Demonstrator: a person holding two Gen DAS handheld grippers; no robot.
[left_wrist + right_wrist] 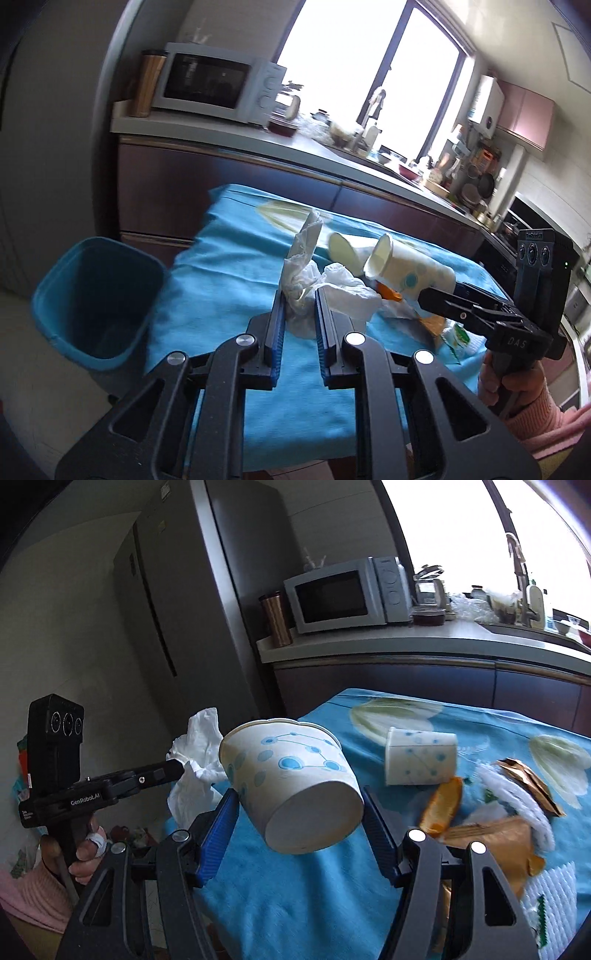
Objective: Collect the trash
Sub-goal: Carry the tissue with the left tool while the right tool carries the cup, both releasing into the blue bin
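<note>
My left gripper [299, 295] is shut on a crumpled white tissue [301, 240], lifted above the blue-clothed table [229, 280]. The right wrist view shows the same tissue [195, 746] at the left gripper's [181, 766] tip. My right gripper [298, 794] is shut on a white paper cup with blue dots [295, 779], tilted and held off the cloth. In the left wrist view that cup [410, 273] sticks out of the right gripper [436, 295]. A blue bin [92, 302] stands open on the floor left of the table.
On the cloth lie a second dotted cup [421, 757], an orange peel [443, 808], brown paper [491, 834], a gold wrapper [528, 786] and white foam netting [517, 805]. A kitchen counter with a microwave [347, 594] runs behind the table; a fridge [207, 609] stands left.
</note>
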